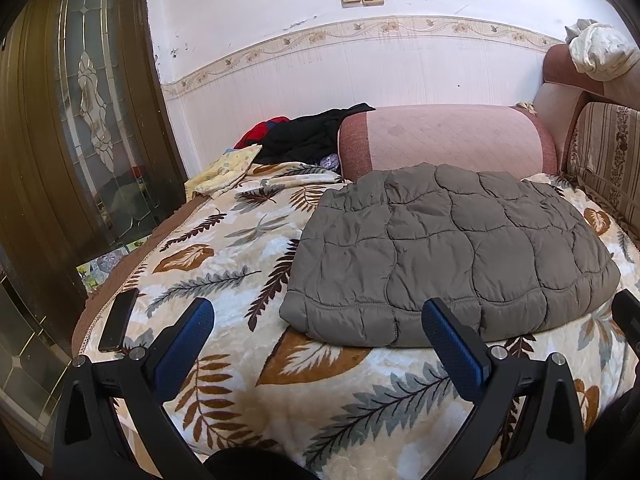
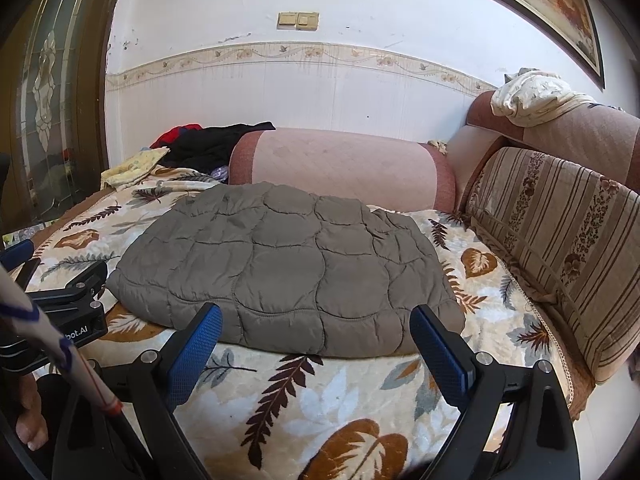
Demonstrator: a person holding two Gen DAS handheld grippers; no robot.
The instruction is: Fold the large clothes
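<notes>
A grey quilted jacket (image 1: 448, 256) lies folded into a flat rectangle on the leaf-print blanket (image 1: 224, 248). It also shows in the right wrist view (image 2: 288, 268). My left gripper (image 1: 318, 324) is open and empty, just short of the jacket's near edge. My right gripper (image 2: 316, 332) is open and empty, its blue fingers (image 2: 196, 352) at the jacket's near edge. The left gripper's body (image 2: 76, 300) shows at the left of the right wrist view.
A pink bolster (image 1: 444, 140) lies behind the jacket. Black, red and yellow clothes (image 1: 304, 136) are piled at the far left. A dark phone (image 1: 118, 320) lies at the blanket's left edge. A striped sofa back (image 2: 560, 248) runs along the right.
</notes>
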